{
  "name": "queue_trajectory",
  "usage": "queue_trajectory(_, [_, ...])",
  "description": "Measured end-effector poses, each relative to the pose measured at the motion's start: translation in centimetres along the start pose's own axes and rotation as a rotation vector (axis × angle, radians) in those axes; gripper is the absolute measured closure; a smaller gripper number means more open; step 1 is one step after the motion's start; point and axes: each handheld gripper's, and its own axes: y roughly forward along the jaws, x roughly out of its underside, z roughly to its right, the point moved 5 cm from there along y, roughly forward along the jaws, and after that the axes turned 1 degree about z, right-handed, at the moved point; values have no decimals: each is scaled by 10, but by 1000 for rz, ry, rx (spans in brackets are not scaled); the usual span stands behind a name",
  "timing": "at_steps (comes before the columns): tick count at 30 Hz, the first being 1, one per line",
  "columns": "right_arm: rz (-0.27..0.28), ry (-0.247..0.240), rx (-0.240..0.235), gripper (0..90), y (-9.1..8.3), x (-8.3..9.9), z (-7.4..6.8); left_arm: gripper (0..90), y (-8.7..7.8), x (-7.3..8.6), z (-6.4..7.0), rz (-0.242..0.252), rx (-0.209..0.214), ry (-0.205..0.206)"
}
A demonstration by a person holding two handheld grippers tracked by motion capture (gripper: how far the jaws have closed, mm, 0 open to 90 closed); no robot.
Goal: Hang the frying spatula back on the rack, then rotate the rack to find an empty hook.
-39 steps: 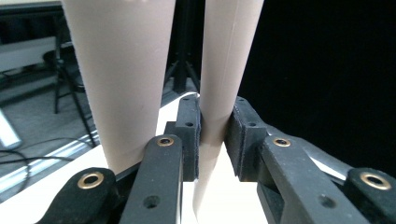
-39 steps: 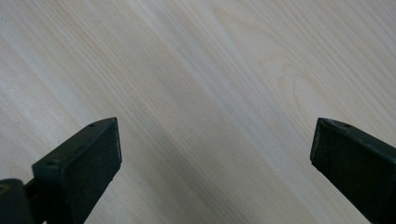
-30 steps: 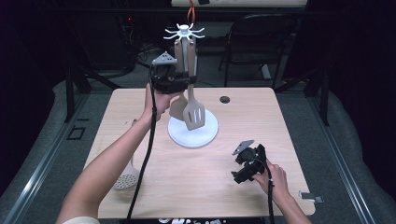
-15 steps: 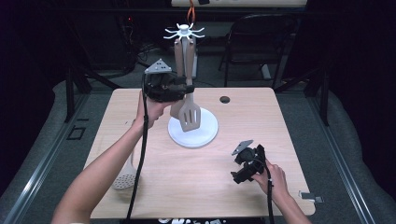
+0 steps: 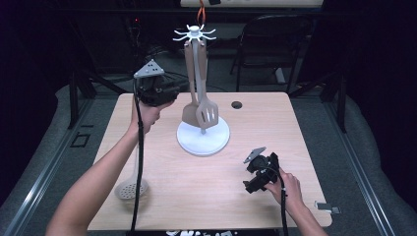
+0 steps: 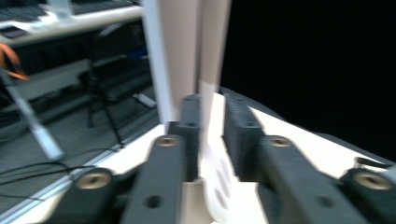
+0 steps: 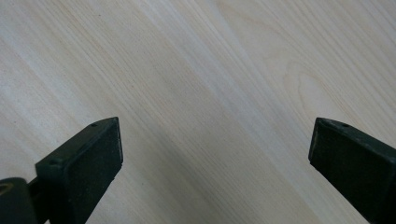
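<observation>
Since the earlier frame, left gripper has drawn back from the slotted spatula hanging on the white stand, jaws slightly apart. Right gripper rests wide open on the pale wood table; dark room, folding chair behind.

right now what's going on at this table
A person is working at a wooden table with a gripper in each hand. The left gripper is raised beside a white utensil stand, where a slotted spatula and a second utensil hang from the top hooks. Its jaws are slightly apart, with nothing visibly clamped. The right gripper rests open low over bare table. A skimmer lies near the left forearm.
</observation>
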Motion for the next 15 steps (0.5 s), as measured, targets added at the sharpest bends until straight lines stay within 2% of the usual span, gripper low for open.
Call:
queue_trajectory(2, [-1, 0, -1, 27, 0, 0, 0, 888, 0, -1, -2, 1, -6, -2])
queue_trajectory(4, [-4, -5, 8, 31, 0, 0, -1, 897, -2, -5, -6, 3, -37, -4])
queue_trajectory(8, [-11, -9, 6, 32, 0, 0, -1, 896, -6, -17, -16, 30, -67, -10])
queue_trajectory(15, [-12, -6, -1, 32, 1, 1, 0, 886, -12, -35, -22, 57, -97, -2])
